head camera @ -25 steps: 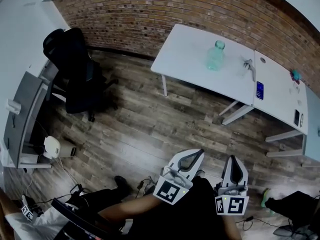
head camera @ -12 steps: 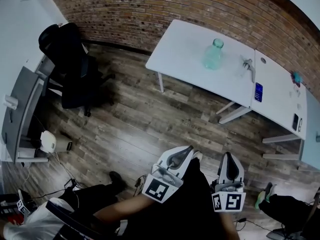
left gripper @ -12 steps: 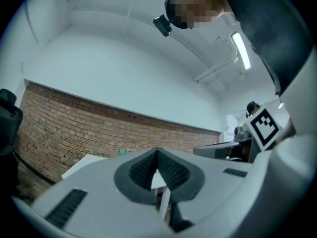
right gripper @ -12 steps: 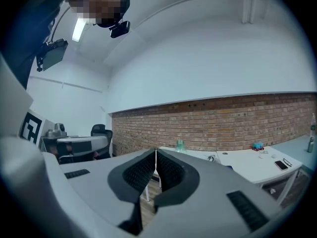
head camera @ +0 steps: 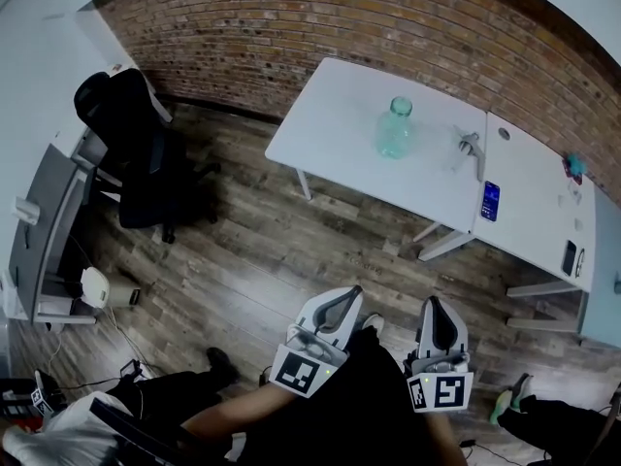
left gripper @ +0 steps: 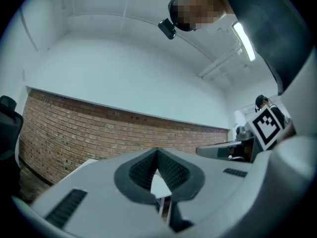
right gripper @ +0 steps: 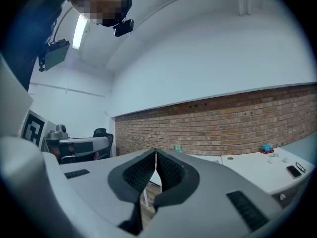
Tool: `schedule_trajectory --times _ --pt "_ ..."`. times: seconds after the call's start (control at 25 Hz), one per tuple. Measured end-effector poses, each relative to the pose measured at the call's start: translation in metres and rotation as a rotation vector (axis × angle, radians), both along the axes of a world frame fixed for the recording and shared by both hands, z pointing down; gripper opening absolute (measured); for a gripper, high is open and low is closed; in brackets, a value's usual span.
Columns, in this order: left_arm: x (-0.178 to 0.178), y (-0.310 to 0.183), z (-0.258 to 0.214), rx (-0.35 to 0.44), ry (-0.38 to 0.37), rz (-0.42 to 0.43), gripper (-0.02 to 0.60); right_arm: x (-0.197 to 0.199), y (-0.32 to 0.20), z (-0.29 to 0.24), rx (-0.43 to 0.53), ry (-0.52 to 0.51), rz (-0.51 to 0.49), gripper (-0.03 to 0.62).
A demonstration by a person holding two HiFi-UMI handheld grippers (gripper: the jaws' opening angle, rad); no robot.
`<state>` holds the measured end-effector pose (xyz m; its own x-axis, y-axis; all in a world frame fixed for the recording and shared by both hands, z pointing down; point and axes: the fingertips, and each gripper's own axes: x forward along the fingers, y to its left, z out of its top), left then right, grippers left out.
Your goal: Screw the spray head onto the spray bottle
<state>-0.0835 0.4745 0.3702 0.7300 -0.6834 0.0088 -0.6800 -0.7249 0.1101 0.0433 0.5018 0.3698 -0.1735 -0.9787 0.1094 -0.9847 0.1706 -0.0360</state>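
The desk (head camera: 330, 115) stands well ahead; on it the bottle (head camera: 394, 129) stands upright, the spray head (head camera: 470, 148) lying near. Left tongs (head camera: 347, 297) and right tongs (head camera: 431, 305) are pressed together, empty: best step close first, then open them.

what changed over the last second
The head view has closed in on the white table: it, the translucent green bottle and the pale spray head sit lower and further left in frame. Nothing was gripped or released; the left hand-held gripper and right hand-held gripper stay shut and empty.
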Motion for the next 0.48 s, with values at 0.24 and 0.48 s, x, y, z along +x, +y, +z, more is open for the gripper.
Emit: schedule_trajectory --times 0.24,0.48 --pt "0.045 -0.029 -0.003 0.014 -0.011 -0.018 -0.002 0.049 -0.029 -0.003 0.013 -0.011 -0.007 0.008" --pt "0.081 -0.047 0.006 -0.030 -0.048 -0.062 -0.002 0.087 -0.047 0.005 -0.004 -0.016 -0.031 0.009"
